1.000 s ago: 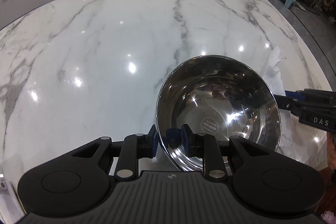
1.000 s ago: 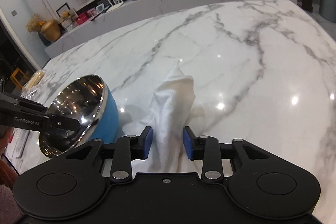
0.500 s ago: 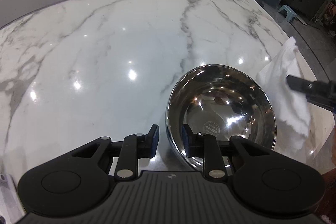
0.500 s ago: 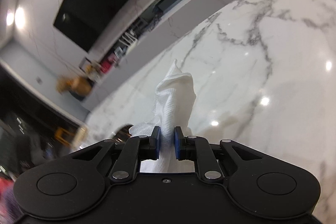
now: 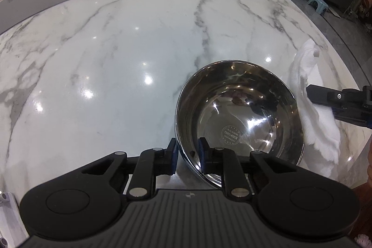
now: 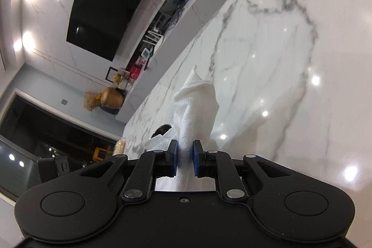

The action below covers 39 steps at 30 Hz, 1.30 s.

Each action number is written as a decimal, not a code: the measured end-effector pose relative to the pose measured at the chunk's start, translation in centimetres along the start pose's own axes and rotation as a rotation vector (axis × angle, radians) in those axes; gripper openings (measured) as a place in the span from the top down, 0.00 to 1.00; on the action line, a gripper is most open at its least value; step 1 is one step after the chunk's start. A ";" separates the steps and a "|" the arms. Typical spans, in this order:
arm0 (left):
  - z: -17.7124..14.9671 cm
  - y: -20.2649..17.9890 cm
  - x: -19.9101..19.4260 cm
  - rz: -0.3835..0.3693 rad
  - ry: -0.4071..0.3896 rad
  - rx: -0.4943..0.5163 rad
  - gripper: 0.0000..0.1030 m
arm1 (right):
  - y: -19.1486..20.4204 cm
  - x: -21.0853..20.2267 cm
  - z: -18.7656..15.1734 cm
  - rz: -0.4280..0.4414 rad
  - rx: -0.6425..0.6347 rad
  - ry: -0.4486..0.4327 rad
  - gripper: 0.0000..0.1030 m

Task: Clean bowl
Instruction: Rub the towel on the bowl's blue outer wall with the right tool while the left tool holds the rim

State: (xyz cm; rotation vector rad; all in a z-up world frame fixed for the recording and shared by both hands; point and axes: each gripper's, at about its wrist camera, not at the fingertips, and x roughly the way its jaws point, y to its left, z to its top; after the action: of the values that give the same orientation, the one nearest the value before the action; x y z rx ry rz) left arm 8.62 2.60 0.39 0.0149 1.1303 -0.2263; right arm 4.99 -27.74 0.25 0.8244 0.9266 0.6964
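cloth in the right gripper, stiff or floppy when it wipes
Probably floppy: the cloth bunches and droops past the right gripper, which is shut on it. It looks thin and light, so it should mould to the bowl.

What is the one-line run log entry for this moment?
left tool: shut on rim of shiny steel bowl | right tool: shut on white crumpled cloth | wiping: not begun

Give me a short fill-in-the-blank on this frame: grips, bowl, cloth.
1. The left gripper is shut on the ____ of the steel bowl.
2. The right gripper is shut on a white ____.
3. The bowl's inside is bare, its outside ____ in colour.
4. Everything sits over a white ____ table.

Missing: rim; cloth; cannot tell; marble
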 end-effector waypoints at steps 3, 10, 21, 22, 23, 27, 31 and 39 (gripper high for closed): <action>0.0 0.0 0.0 0.002 0.001 0.004 0.84 | -0.1 0.3 0.0 -0.005 0.013 0.009 0.88; 0.0 -0.1 0.1 0.007 0.004 0.009 0.84 | -0.7 0.5 0.3 -0.023 0.034 0.014 0.88; 0.0 0.0 0.5 -0.012 0.029 -0.018 0.79 | -1.2 2.5 -0.9 -0.162 -0.001 0.128 0.88; 0.0 0.3 0.6 -0.024 0.039 -0.037 0.77 | -1.2 2.7 -1.0 -0.169 -0.005 0.131 0.88; -0.1 0.4 0.6 -0.027 0.044 -0.048 0.75 | -1.1 2.7 -1.0 -0.171 -0.007 0.132 0.88; -0.2 1.1 0.9 -0.040 0.075 -0.110 0.64 | -1.3 2.7 -1.1 -0.172 -0.001 0.134 0.88; -0.2 1.1 1.1 -0.053 0.082 -0.104 0.64 | -1.4 2.8 -1.2 -0.173 0.003 0.137 0.87; 0.0 -0.1 1.0 -0.034 0.065 -0.035 0.76 | -1.5 2.3 -1.5 -0.177 -0.009 0.140 0.87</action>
State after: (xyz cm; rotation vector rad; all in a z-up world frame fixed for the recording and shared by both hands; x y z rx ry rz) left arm 8.97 2.36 -0.47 -0.0286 1.2000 -0.2379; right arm 4.91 -26.24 -2.48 0.6826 1.1077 0.6089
